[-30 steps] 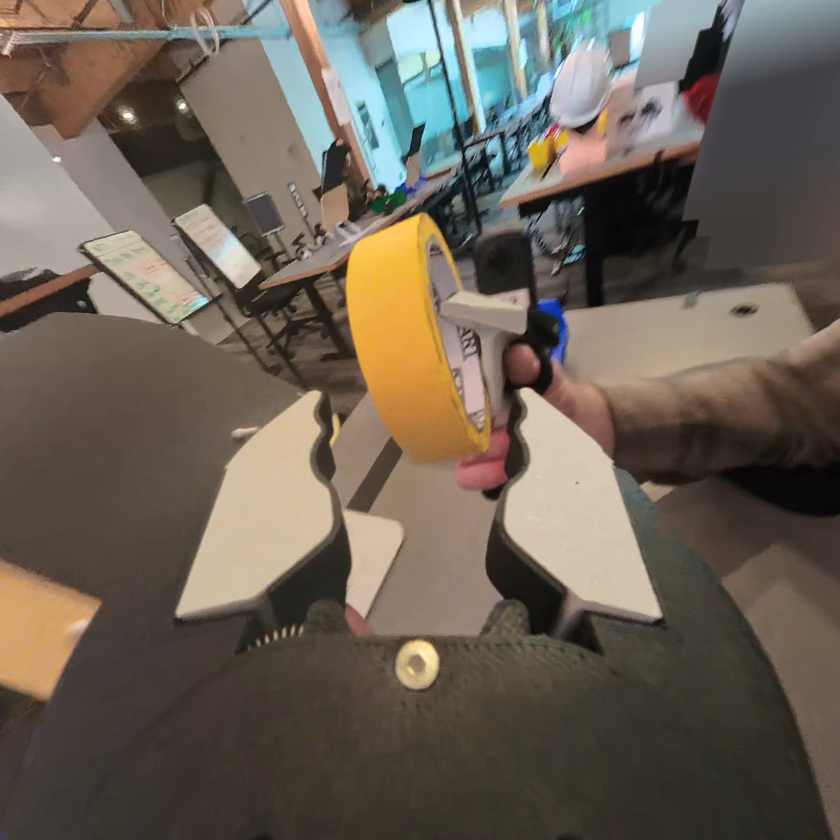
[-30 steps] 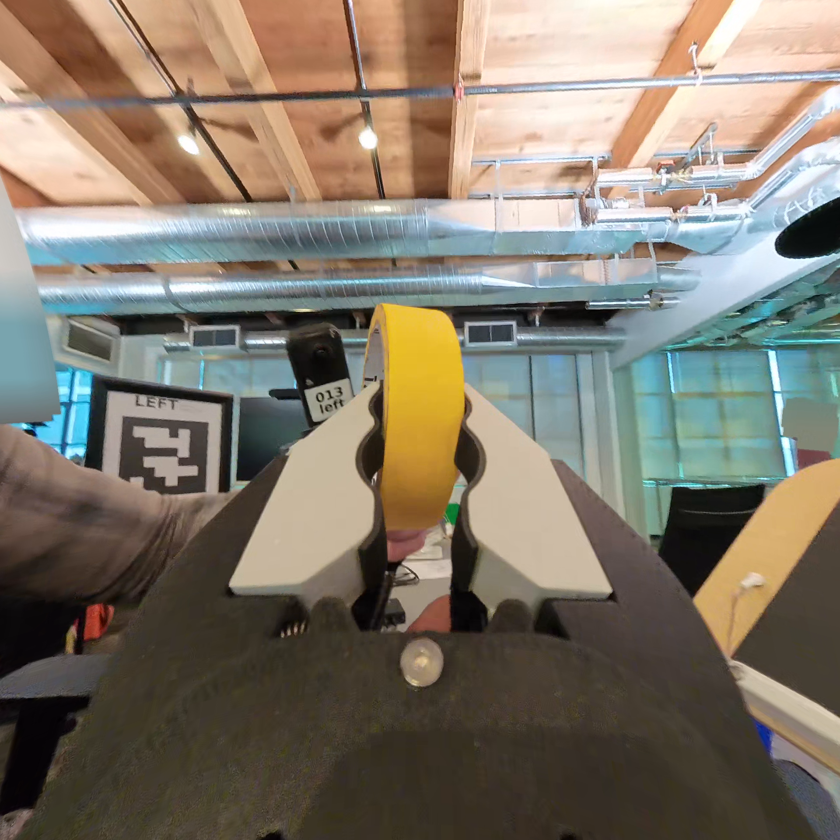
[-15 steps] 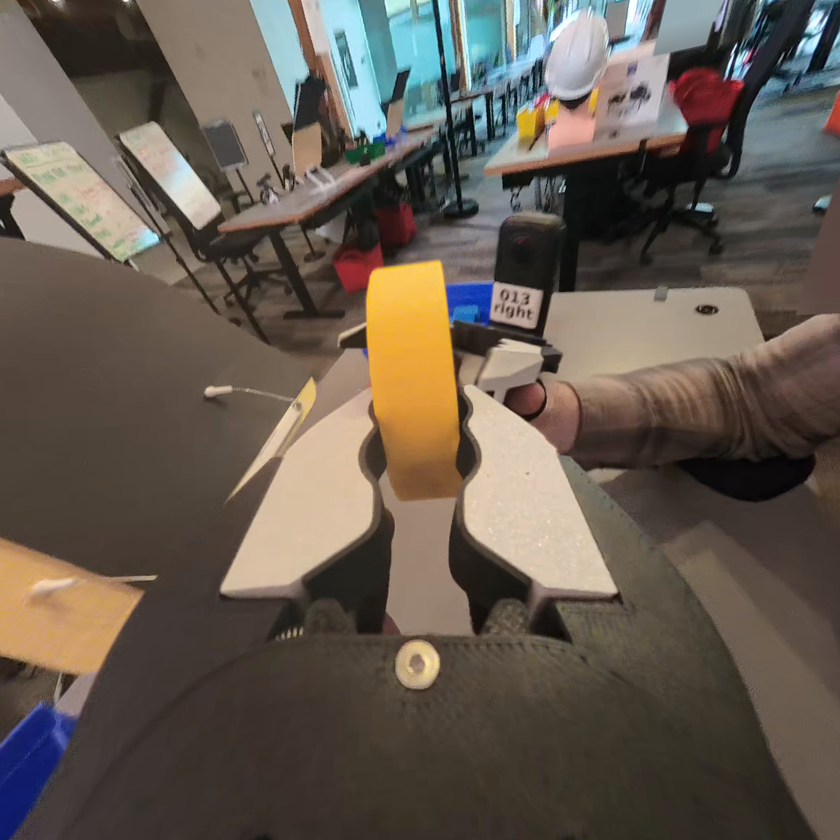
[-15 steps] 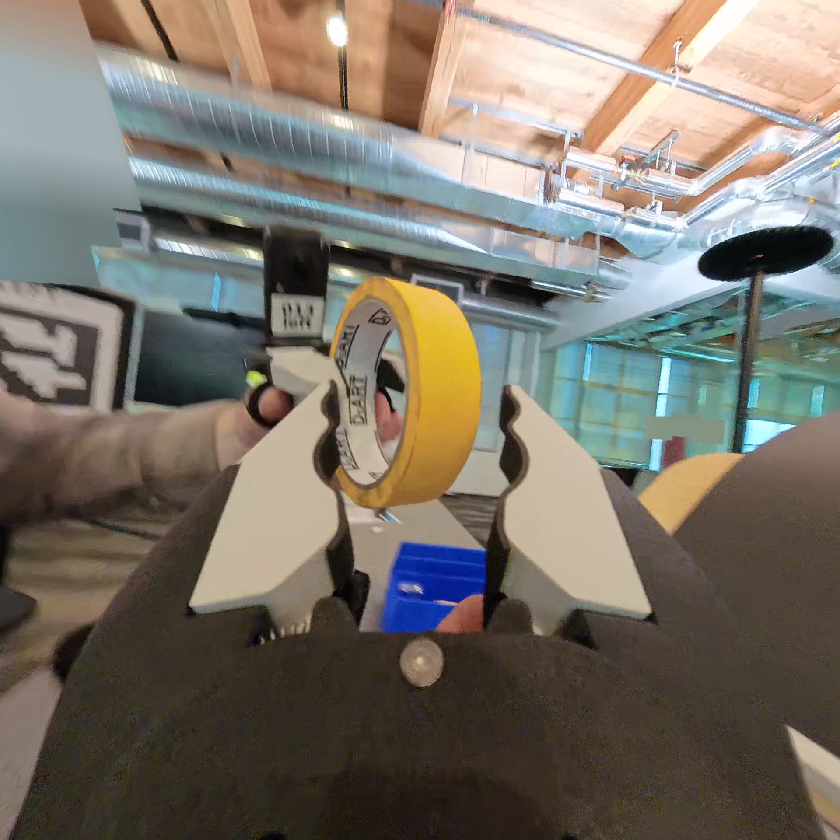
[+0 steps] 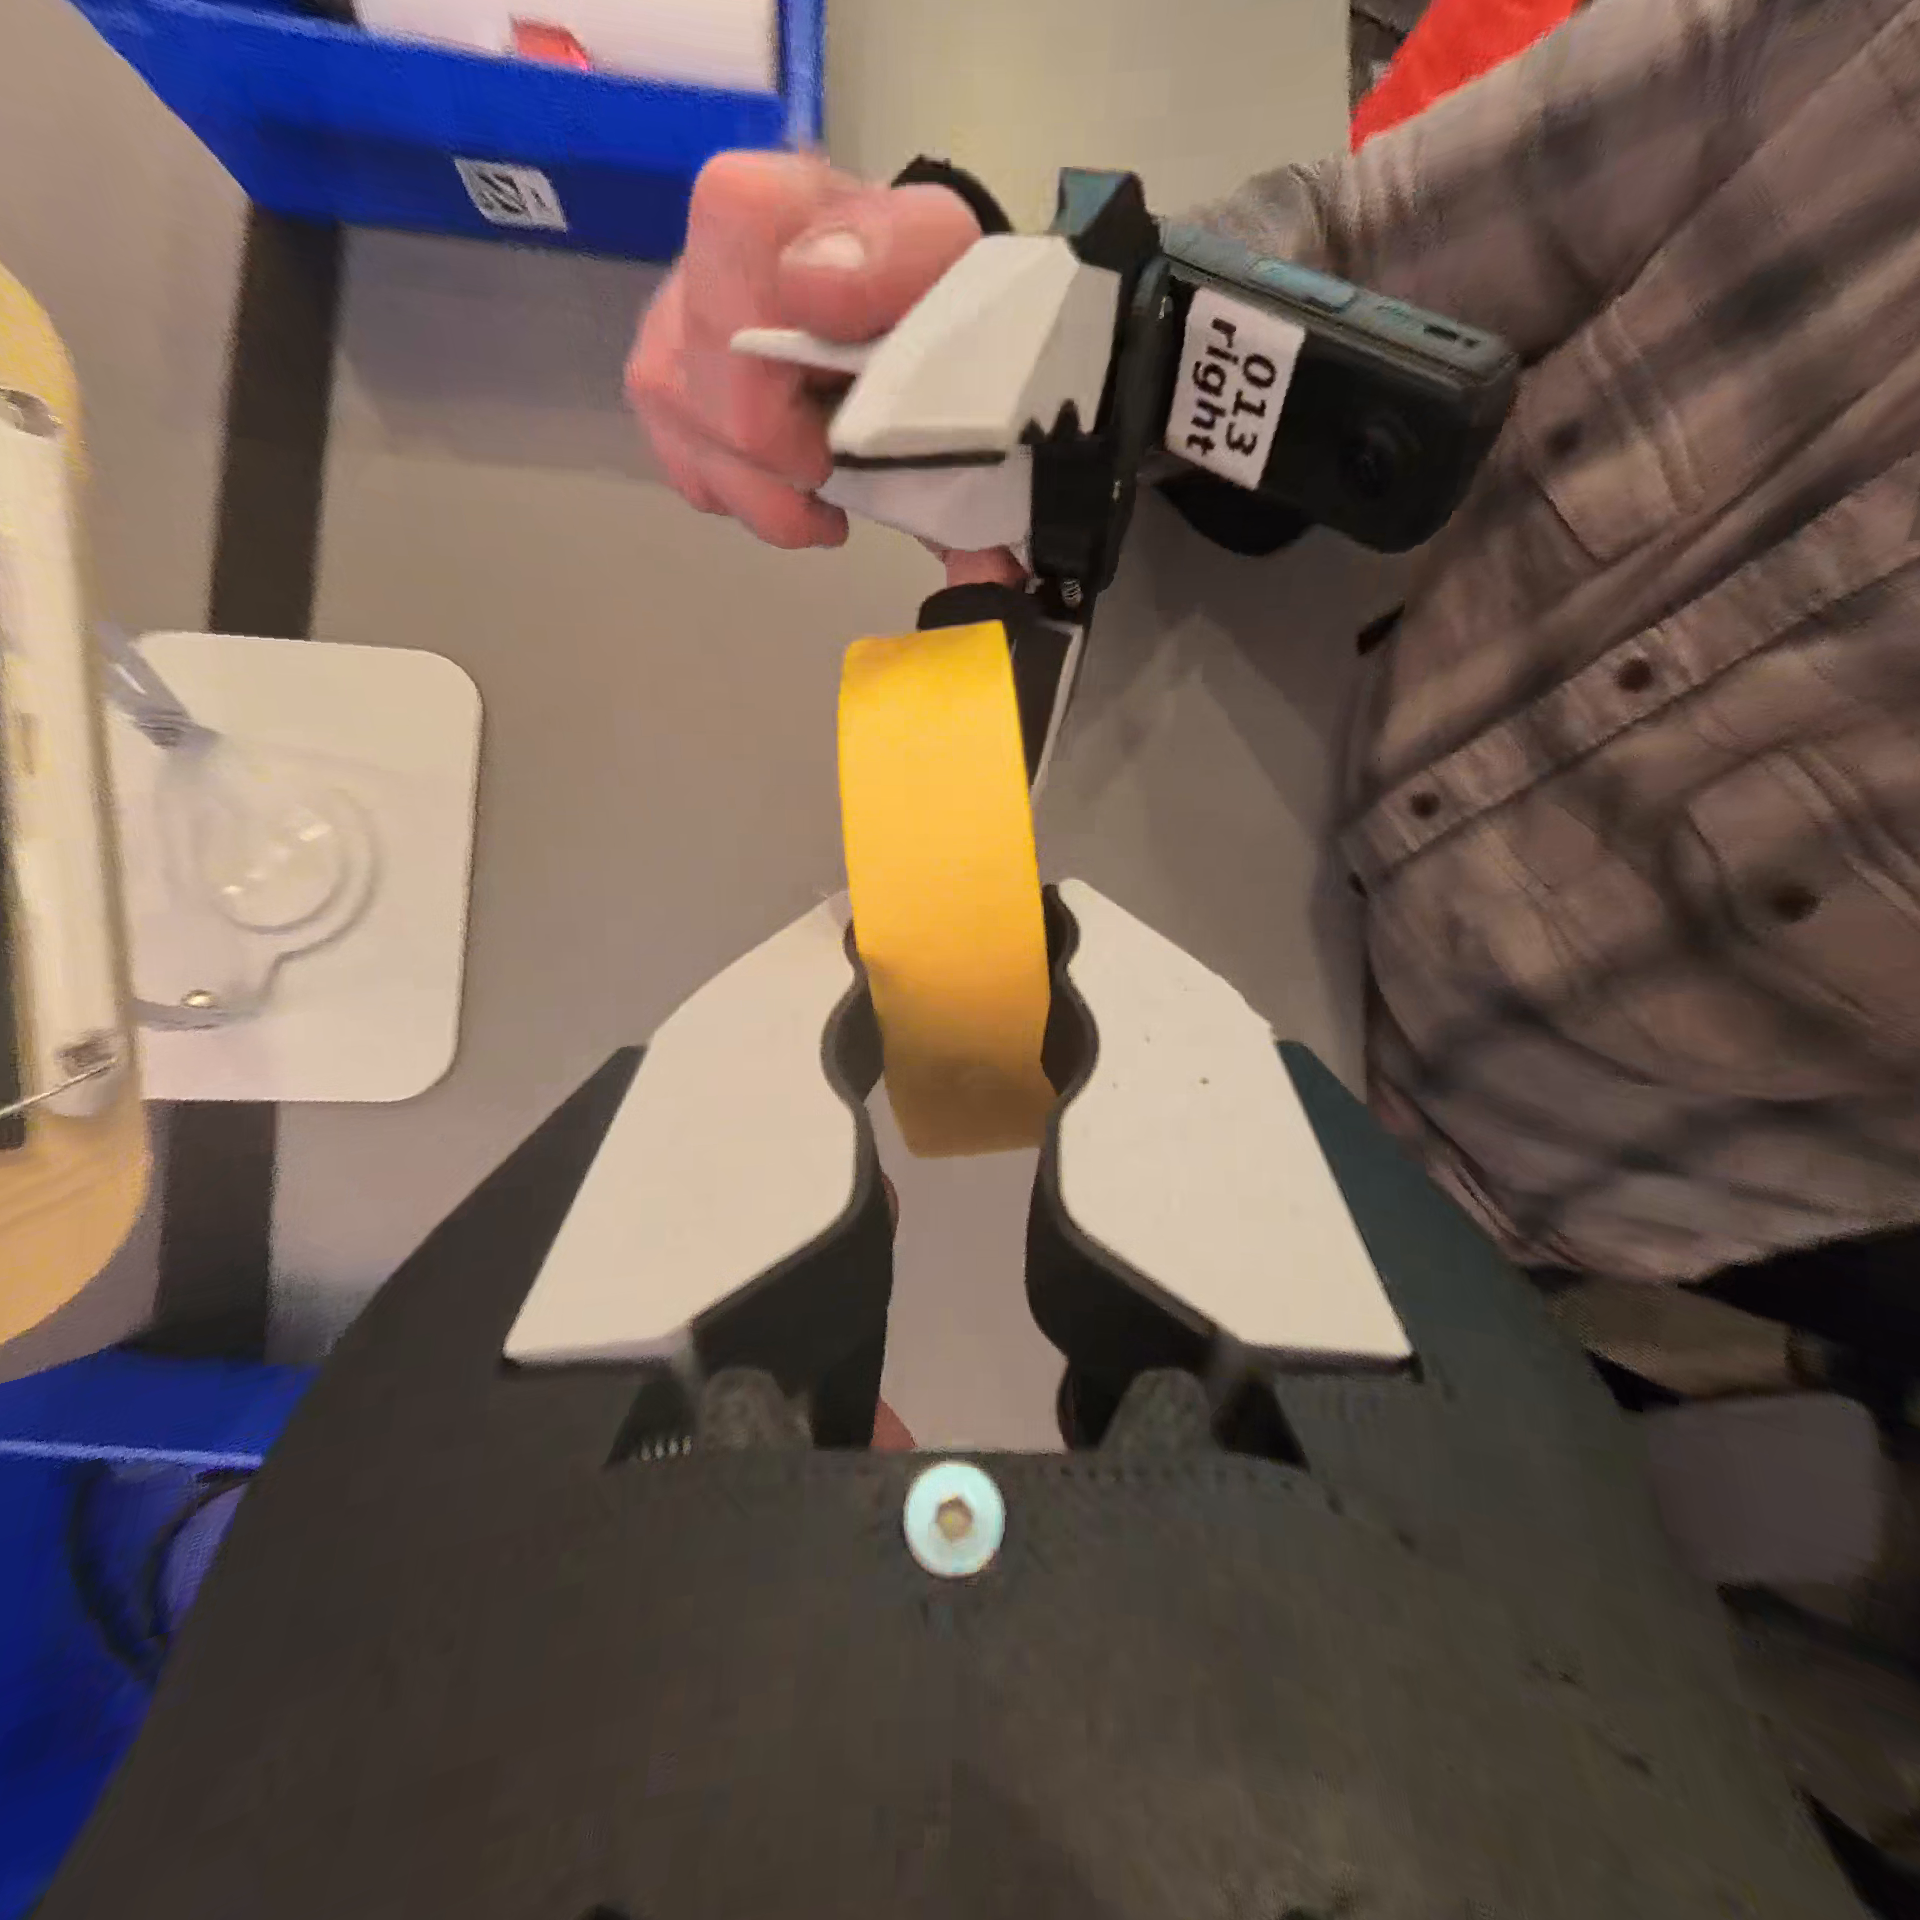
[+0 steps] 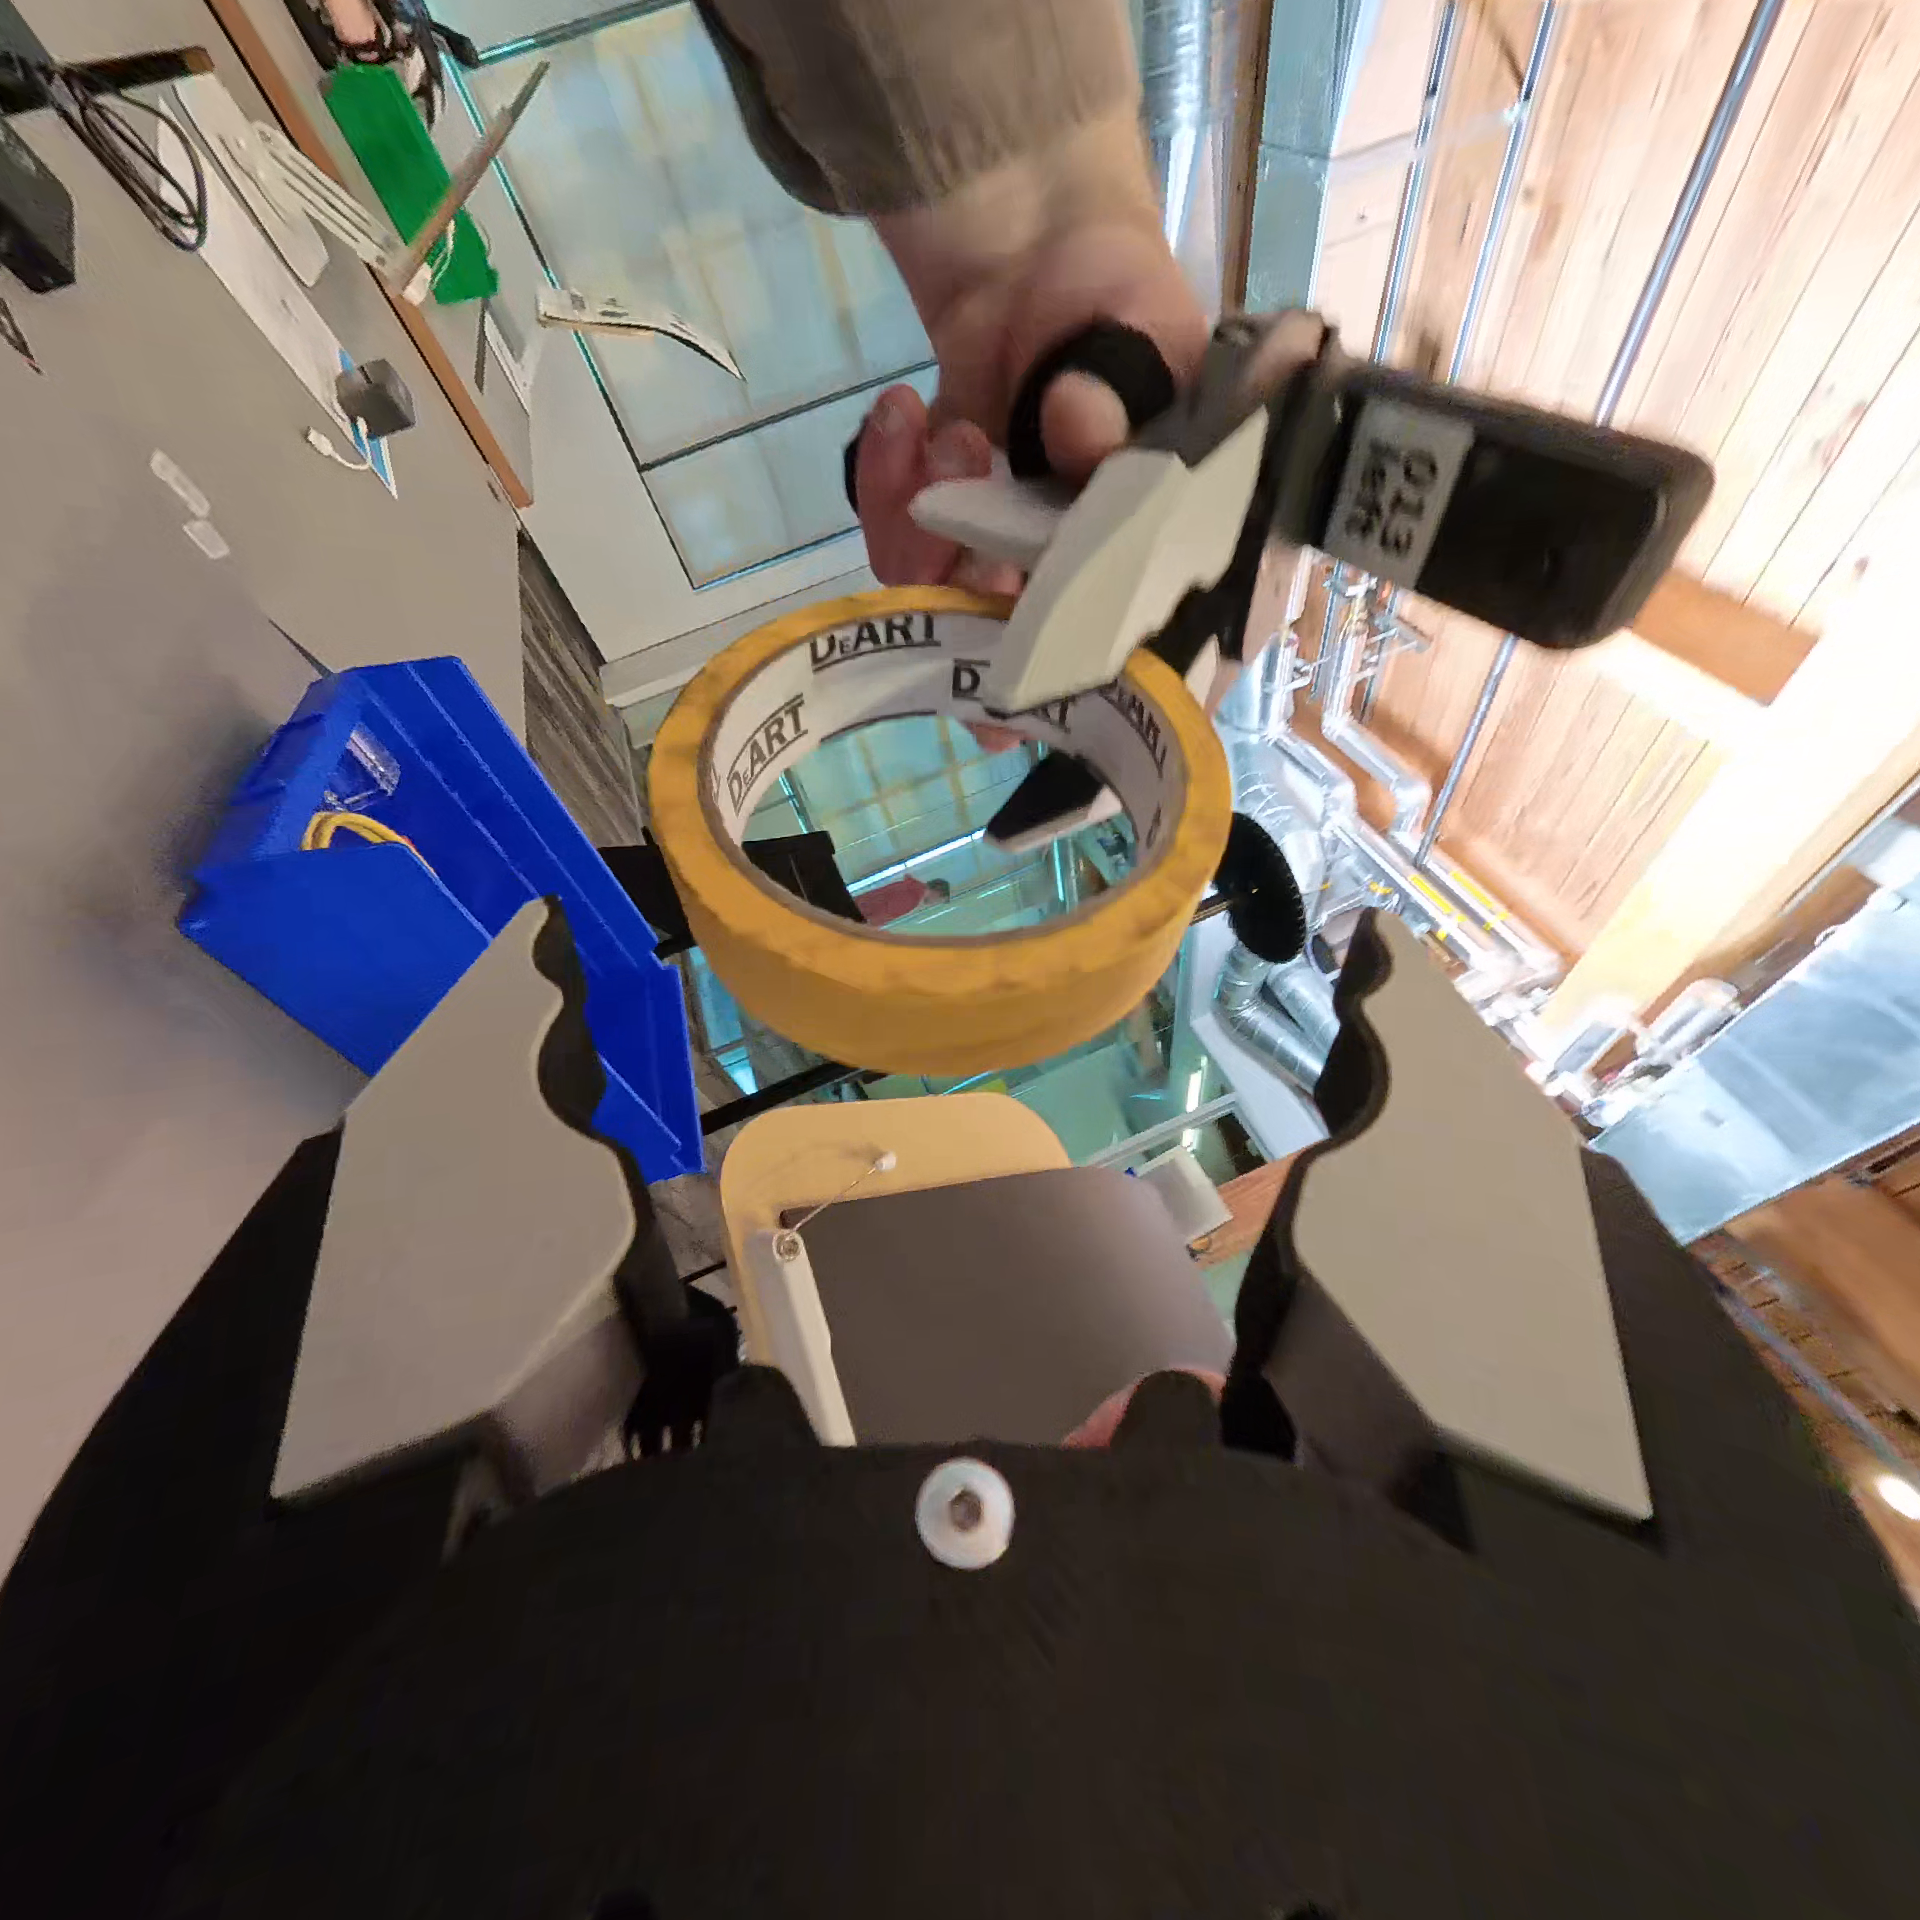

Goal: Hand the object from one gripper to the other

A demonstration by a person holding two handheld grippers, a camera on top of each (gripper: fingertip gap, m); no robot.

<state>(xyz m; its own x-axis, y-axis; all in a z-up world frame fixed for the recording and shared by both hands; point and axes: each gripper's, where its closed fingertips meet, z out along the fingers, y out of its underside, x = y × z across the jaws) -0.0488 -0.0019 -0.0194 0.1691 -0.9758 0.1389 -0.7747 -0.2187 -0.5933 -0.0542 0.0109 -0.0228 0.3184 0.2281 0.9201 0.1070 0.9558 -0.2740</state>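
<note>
Left wrist view: the left gripper (image 5: pixel 951 1023) pinches a yellow tape roll (image 5: pixel 940 894) edge-on at frame centre, above a grey table (image 5: pixel 623 582). A blue bin (image 5: pixel 436 114) sits upper left. The right gripper (image 5: pixel 961 457), bearing a white label, appears above.

Right wrist view: the right gripper (image 6: pixel 961 1023) has its fingers spread, with the tape roll (image 6: pixel 935 831), its core printed with black lettering, just beyond them, clamped on its rim by the left gripper (image 6: pixel 1049 748). Wooden ceiling at right.

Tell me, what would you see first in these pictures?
A bright yellow tape roll jumps out, pinched in the left claw in the middle of its view. The right claw gapes wide open just short of the roll, with a blue bin nearby.
</note>
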